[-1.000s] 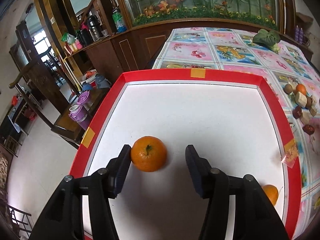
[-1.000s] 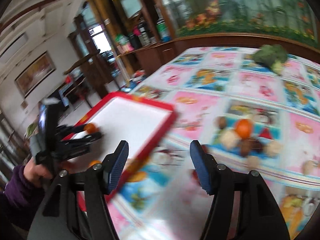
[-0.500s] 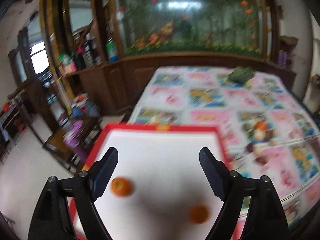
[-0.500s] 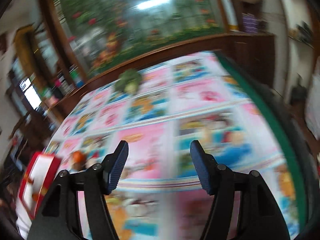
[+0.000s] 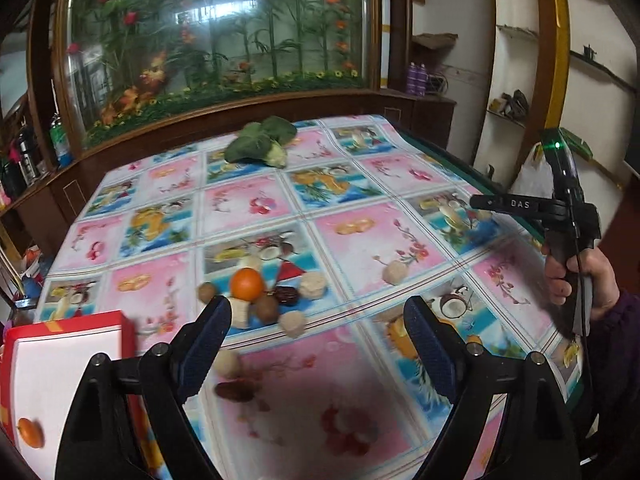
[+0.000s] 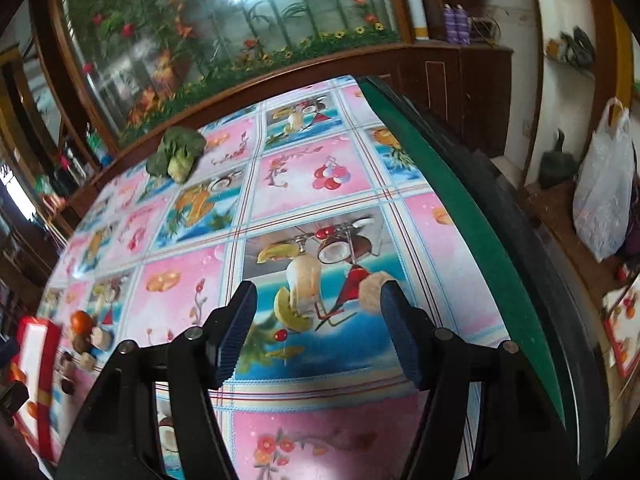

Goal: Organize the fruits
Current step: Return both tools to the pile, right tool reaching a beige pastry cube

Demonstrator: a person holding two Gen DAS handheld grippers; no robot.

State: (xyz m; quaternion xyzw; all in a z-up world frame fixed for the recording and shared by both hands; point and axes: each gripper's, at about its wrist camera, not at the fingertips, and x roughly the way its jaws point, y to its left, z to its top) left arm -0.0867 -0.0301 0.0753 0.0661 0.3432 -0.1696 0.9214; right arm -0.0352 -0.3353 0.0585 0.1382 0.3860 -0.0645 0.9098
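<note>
- Left gripper (image 5: pixel 316 344): jaws spread, empty; it's swung off the red-rimmed tray (image 5: pixel 64 322), where a tangerine (image 5: pixel 30 432) now sits left of the jaws, so one's placed.
- Ahead, betw jaws: round glossy tangerine (image 5: pixel 247 283) in the fruit pile, likely next.
- Right gripper (image 6: pixel 316 328): released; pale lumpy piece (image 6: pixel 370 292) by its right jaw on slick printed tablecloth (image 6: pixel 320 176).
</note>
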